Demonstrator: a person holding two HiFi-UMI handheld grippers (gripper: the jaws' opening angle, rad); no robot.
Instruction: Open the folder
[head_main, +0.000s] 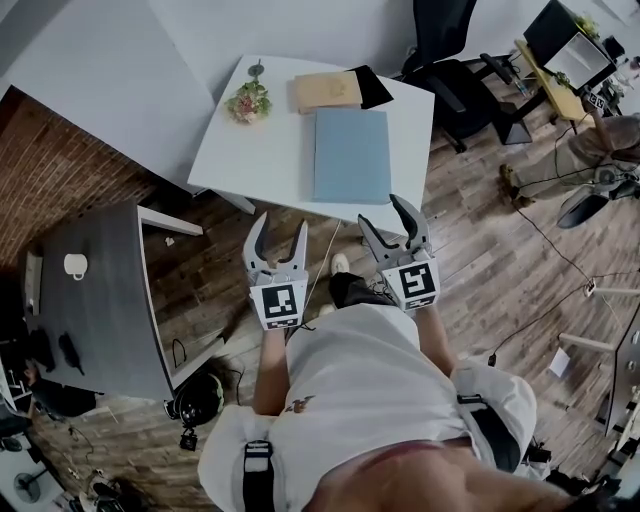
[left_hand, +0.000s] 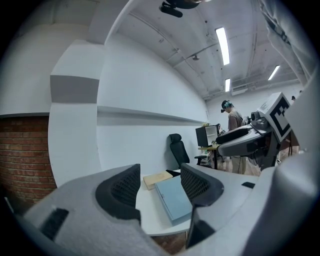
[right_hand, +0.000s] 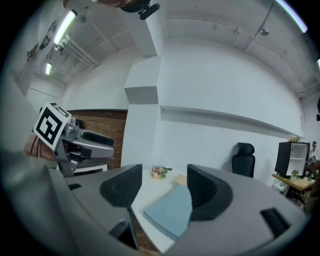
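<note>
Left gripper (head_main: 280, 226): jaws apart, empty; sat lower centre of frame, short of white table's (head_main: 265, 160) near edge.
Flowers (head_main: 248, 100): upper left of table, well apart from folder.
Folder (head_main: 352, 155): blue, shut, lay flat on right half of table, near edge close to table edge.
Tan pad (head_main: 327, 90): just beyond folder's far left corner.
Right gripper (head_main: 380, 210): jaws apart, empty; tips at table edge below folder's lower right.
Risk, slide: smooth top, nothing pinned the folder; a push at the cover probably shoved it toward the pad.
Risk, wrong grip: thin cover; jaws could pinch the whole folder and lift it shut.
Risk, spine: opening side couldn't be told.
</note>
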